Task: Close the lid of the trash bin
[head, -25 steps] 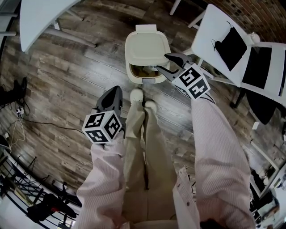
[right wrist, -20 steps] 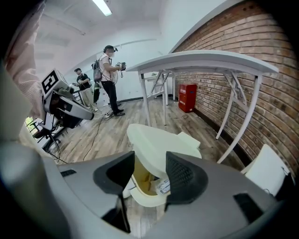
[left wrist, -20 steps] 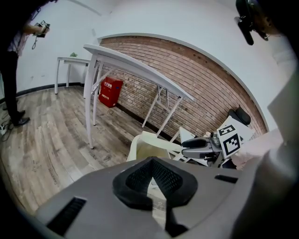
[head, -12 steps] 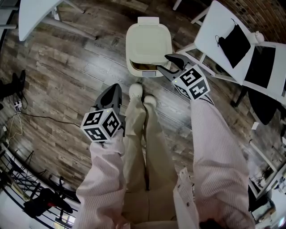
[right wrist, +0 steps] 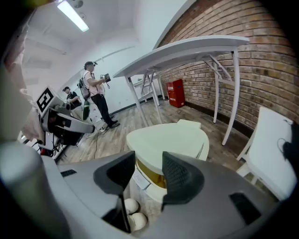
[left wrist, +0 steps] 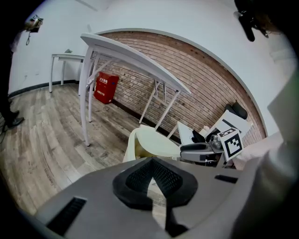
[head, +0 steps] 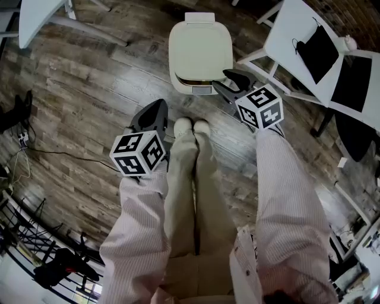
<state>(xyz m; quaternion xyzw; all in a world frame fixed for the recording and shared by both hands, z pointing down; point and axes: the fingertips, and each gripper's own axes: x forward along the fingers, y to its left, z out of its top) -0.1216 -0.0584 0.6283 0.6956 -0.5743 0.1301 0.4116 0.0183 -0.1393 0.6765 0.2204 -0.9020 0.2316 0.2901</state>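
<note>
With my right gripper open and empty and the trash bin lid just ahead of its tips, a crack ajar, I should press squarely down near the front edge, my left gripper closed and idle.

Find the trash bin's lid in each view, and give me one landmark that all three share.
Head view: the lid is at top centre.
Left gripper view: the lid is at centre, slightly below the middle.
Right gripper view: the lid is at centre, slightly below the middle.
Shared landmark: the white table, top left in the head view, beyond the lid in the left and right gripper views.
</note>
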